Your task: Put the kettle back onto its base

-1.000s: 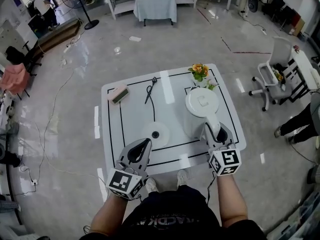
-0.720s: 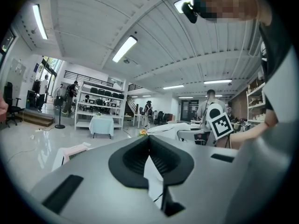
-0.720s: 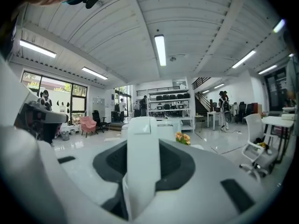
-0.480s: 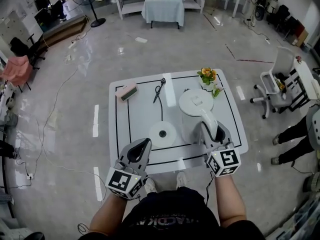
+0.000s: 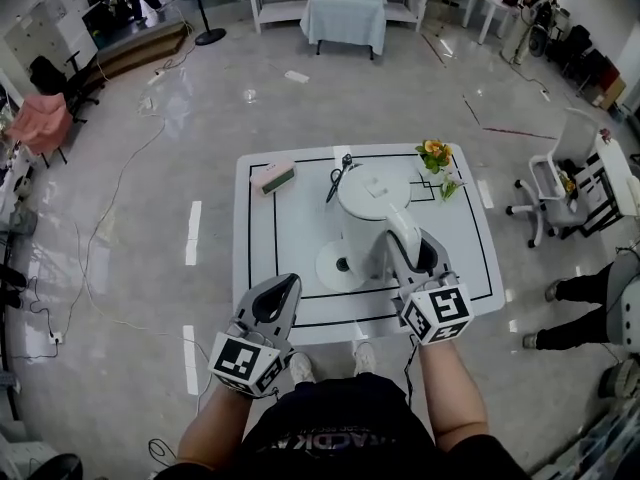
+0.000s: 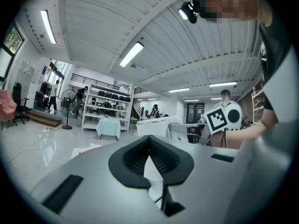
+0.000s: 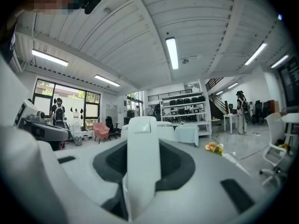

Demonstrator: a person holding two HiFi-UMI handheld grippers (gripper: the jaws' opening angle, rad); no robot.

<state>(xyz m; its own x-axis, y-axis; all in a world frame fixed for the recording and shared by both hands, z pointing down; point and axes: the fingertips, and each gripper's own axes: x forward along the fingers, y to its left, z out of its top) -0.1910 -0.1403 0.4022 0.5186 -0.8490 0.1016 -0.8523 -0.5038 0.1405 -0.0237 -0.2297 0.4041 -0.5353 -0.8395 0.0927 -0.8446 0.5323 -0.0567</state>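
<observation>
The white kettle (image 5: 372, 208) has its curved handle (image 5: 400, 240) between the jaws of my right gripper (image 5: 412, 254), which is shut on it. In the head view the kettle's body covers the right part of the round white base (image 5: 334, 266) on the table; I cannot tell whether they touch. In the right gripper view the handle (image 7: 144, 171) runs up between the jaws, and the kettle's lid (image 7: 164, 129) shows behind it. My left gripper (image 5: 284, 288) hovers at the table's near edge, left of the base, shut and empty; its pads (image 6: 149, 146) meet.
The white table (image 5: 465, 263) has black lines marked on it. A pink block (image 5: 277, 176), black scissors (image 5: 336, 180) and orange flowers (image 5: 436, 154) lie along its far side. An office chair (image 5: 552, 183) and a person's legs (image 5: 590, 318) are at the right.
My right gripper has carried the kettle leftwards, from clear of the base to over its right part. The left gripper stays shut, and the whole view has shifted.
</observation>
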